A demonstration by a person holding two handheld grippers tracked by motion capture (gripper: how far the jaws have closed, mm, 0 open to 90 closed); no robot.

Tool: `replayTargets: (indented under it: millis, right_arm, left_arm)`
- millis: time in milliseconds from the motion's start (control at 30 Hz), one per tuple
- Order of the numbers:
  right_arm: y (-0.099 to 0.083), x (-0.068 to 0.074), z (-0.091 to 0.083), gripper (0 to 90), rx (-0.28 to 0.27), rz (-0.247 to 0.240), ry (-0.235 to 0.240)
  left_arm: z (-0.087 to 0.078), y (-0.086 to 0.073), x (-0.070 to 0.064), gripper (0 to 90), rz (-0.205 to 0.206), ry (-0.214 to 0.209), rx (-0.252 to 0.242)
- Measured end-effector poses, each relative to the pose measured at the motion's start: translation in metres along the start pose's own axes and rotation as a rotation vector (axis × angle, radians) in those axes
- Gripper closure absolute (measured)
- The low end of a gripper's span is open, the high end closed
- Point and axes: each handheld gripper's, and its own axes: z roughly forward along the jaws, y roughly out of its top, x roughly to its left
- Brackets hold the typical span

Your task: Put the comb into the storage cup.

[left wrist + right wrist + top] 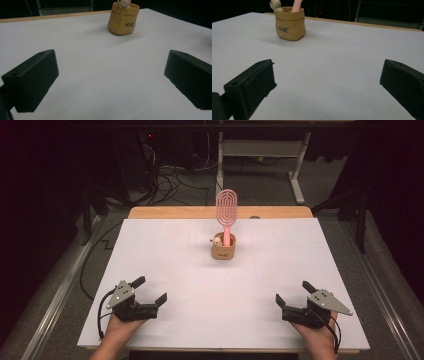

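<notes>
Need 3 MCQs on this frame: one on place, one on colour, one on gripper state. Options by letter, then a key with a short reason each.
1. Where does the tan pot stand?
A. On the white table, toward the far middle
B. Between the left gripper's jaws
C. On the floor by the cables

2. What colour is the brush standing in the pot?
A. Blue
B. Pink
C. Black

3. How are the two grippers?
A. Both shut on the pot
B. Left open, right shut on the brush
C. Both open, holding nothing

Key:
1 A: the high view shows the pot on the table top, far from both hands.
2 B: its oval head and handle are pink.
3 C: the left gripper and right gripper have their jaws spread wide, with bare table between them in each gripper view.
</notes>
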Motion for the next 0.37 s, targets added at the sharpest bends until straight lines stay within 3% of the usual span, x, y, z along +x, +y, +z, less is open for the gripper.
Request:
replayTargets:
  millis: [367]
  right_arm:
    - [-0.0007, -0.0006, -0.0015, 0.4, -0.004, 0.002, -0.009]
  left_arm:
    - [0.0023, 0.0002, -0.0001, 0.0, 0.003, -0.002, 0.005]
